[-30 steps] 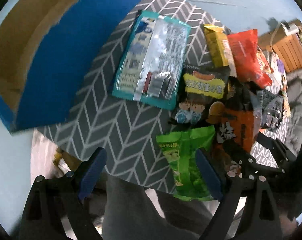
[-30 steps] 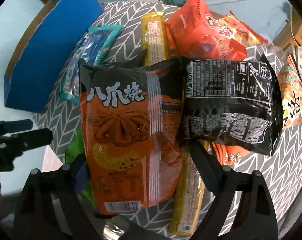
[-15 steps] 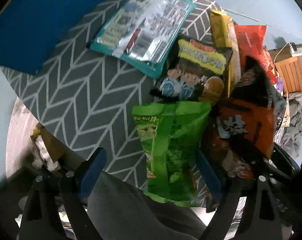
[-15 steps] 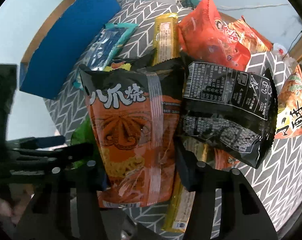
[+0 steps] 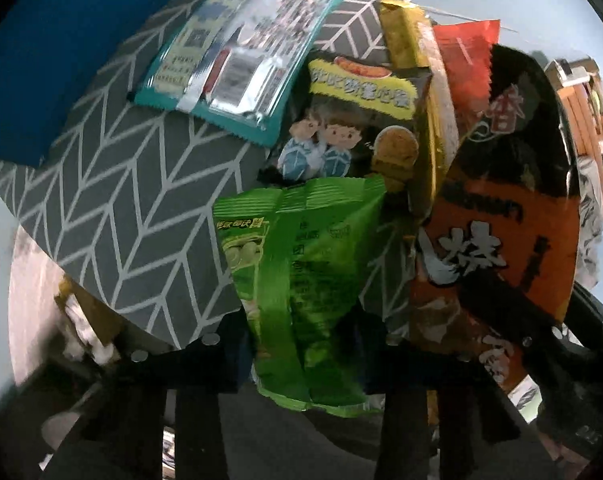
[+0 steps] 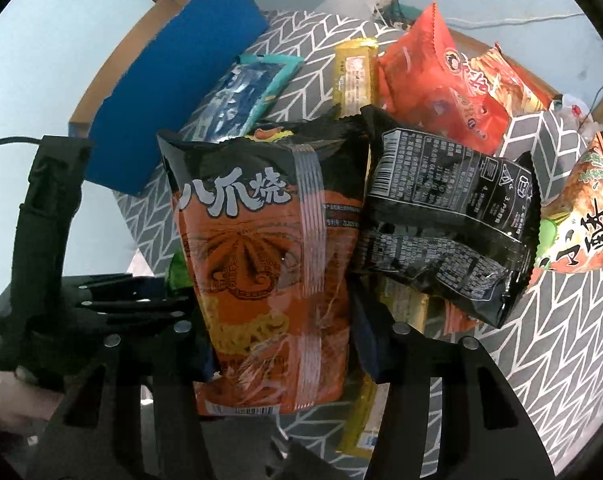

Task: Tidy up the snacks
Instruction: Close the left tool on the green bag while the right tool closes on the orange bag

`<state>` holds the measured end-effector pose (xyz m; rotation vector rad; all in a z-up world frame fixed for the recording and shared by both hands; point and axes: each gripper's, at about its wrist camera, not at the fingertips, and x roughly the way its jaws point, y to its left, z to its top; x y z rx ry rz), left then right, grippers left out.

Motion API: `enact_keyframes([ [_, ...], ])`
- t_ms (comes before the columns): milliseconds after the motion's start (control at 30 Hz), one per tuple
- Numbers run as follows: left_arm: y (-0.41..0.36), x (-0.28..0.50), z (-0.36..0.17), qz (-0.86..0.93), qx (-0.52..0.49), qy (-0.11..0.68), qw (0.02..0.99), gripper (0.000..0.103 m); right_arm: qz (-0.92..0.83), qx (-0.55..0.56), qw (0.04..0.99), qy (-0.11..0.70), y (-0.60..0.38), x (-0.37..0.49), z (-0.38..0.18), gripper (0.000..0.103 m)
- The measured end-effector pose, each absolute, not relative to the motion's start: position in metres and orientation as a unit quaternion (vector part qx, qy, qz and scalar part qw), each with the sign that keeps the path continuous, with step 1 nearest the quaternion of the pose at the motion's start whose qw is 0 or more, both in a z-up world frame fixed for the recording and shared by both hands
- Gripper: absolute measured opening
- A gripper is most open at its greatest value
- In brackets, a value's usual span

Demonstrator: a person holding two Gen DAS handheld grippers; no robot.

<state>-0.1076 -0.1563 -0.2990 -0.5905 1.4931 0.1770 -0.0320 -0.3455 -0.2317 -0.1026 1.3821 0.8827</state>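
A green snack bag (image 5: pixel 301 264) lies at the near edge of the grey chevron table (image 5: pixel 121 200). My left gripper (image 5: pixel 301 344) is closing its jaws, and the fingers press on the bag's lower sides. An orange and black octopus snack bag (image 6: pixel 261 248) stands upright in my right gripper (image 6: pixel 285 344), which is shut on its lower half. The left wrist view shows that same bag (image 5: pixel 501 240) just right of the green one. The right wrist view shows the left gripper (image 6: pixel 141 300) at the left, with a sliver of the green bag (image 6: pixel 177 272).
A blue cardboard box (image 6: pixel 173 92) stands at the table's far left. A teal packet (image 5: pixel 241 52), a dark cartoon bag (image 5: pixel 353 132), a yellow bar (image 6: pixel 353 76), a red bag (image 6: pixel 433 92), a black bag (image 6: pixel 441 232) and an orange noodle bag (image 6: pixel 581 220) crowd the table.
The left gripper came down over the green bag and its jaws went from wide open to pressing on it. The right gripper's jaws closed on the orange bag and raised it slightly.
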Motion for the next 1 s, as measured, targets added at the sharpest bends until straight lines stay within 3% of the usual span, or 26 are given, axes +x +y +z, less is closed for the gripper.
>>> enact_keyframes([
  [433, -0.138, -0.092, -0.257, 0.077, -0.256, 0.651, 0.710, 0.034, 0.379, -0.015, 0.695, 0.611, -0.366, -0.028, -0.219, 0.056],
  [600, -0.131, -0.086, -0.248, 0.081, -0.264, 0.649, 0.709, 0.034, 0.363, -0.021, 0.703, 0.612, -0.365, -0.026, -0.215, 0.081],
  [1000, -0.121, -0.083, -0.245, 0.054, -0.254, 0.662, 0.704, 0.034, 0.341, 0.027, 0.706, 0.620, -0.368, -0.033, -0.215, 0.082],
])
